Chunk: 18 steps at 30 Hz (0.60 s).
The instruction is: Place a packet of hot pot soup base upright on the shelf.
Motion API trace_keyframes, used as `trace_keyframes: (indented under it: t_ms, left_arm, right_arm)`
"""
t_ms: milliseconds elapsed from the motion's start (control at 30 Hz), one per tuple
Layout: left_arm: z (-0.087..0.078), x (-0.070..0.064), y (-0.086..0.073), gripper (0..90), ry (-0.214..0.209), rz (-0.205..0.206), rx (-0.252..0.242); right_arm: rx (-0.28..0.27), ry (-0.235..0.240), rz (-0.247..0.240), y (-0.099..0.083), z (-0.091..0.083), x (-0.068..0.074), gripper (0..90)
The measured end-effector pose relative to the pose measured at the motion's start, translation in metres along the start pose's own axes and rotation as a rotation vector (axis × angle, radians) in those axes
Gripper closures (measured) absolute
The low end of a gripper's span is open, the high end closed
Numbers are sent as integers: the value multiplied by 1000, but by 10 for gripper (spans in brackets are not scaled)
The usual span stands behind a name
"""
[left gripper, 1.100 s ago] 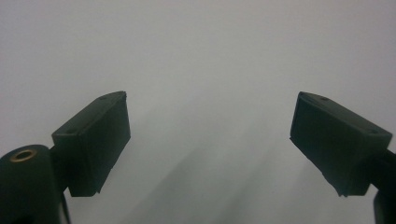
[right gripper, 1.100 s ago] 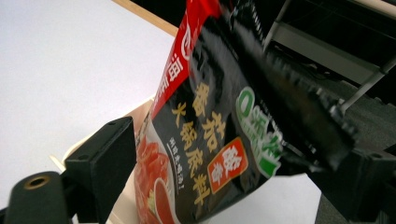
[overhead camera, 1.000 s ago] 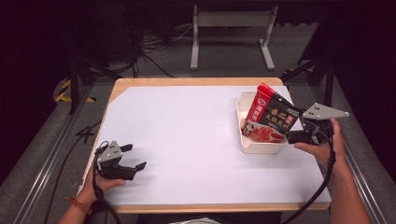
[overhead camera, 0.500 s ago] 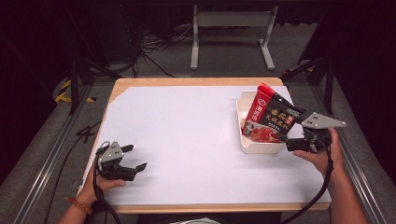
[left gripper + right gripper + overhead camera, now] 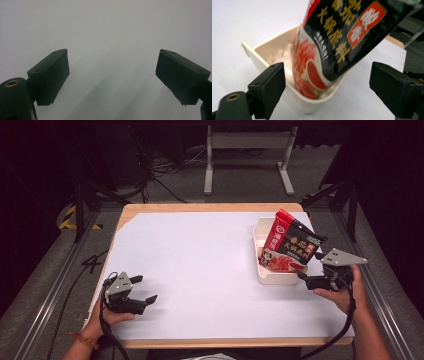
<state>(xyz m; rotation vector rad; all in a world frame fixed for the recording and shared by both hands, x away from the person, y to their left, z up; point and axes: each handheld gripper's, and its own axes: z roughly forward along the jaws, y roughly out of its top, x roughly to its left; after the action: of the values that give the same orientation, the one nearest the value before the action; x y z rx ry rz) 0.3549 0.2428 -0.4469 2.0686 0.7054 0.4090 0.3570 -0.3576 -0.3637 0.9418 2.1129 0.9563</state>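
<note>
A red and black food pouch (image 5: pixel 289 246) (image 5: pixel 337 42) stands tilted in a cream tray (image 5: pixel 261 270) (image 5: pixel 272 53) at the table's right side. My right gripper (image 5: pixel 301 279) (image 5: pixel 327 82) sits just right of the tray's near corner, open, with its jaws well apart and the pouch beyond them, not touched. My left gripper (image 5: pixel 141 289) (image 5: pixel 112 75) rests open near the table's front left over bare white surface, with nothing between its jaws.
A white sheet (image 5: pixel 200 265) covers the wooden table. A metal stand (image 5: pixel 247 157) and cables lie on the floor behind the table. Dark poles stand at both sides.
My right gripper has drawn back toward the front and a little right, away from the pouch, which stays leaning in the tray. The left gripper has barely moved.
</note>
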Motion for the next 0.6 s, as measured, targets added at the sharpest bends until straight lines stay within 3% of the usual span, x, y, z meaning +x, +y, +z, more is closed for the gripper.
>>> trace_keyframes:
  t_ms: [167, 367, 600]
  left_arm:
    - [1, 0, 0, 125, -4, 0, 4]
    - [0, -1, 0, 123, -5, -4, 2]
    - [0, 0, 0, 118, 18, 6, -1]
  right_arm:
    - [3, 16, 4, -8, -2, 4, 136]
    - [50, -1, -46, -16, 1, 10, 131]
    - [71, -6, -68, -27, 3, 17, 127]
